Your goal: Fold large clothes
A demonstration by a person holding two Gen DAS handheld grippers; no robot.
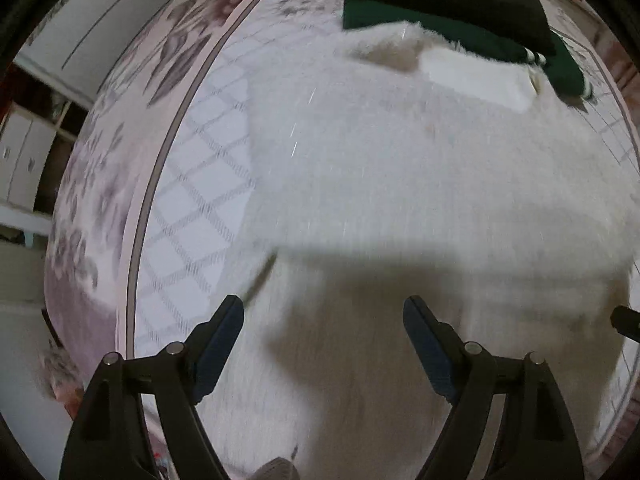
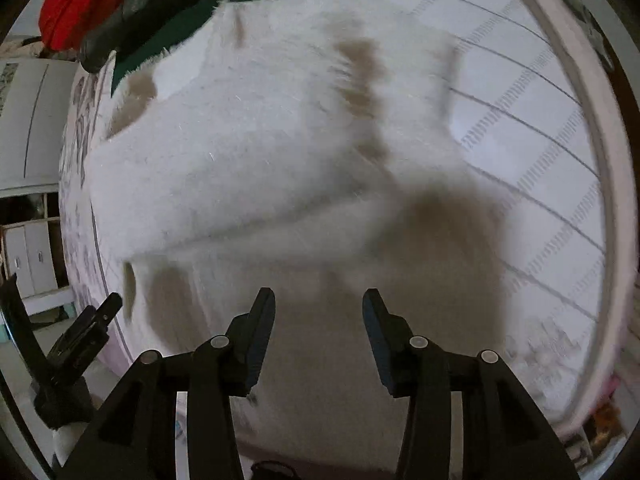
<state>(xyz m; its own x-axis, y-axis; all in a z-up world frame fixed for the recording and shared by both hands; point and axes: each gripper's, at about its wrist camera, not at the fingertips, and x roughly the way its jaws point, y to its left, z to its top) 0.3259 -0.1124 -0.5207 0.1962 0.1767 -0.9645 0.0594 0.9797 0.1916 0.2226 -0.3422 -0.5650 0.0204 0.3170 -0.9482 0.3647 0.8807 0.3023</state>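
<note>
A fuzzy white sweater (image 1: 400, 184) lies spread over the checked bedspread (image 1: 192, 208), directly beneath and ahead of both tongs. The left tongs (image 1: 324, 308) and right tongs (image 2: 319, 300) hover released, gripping nothing. A dark green garment (image 1: 460, 36) touches the sweater's far edge.

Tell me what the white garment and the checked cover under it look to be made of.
White garment: looks like a fuzzy, long-pile knit or fleece, matte; loose fibres stand out along its edges, though motion blur leaves the weave unclear. Checked cover: seems a thin, smooth woven cloth, flat and pale with printed or woven grey grid lines.
</note>
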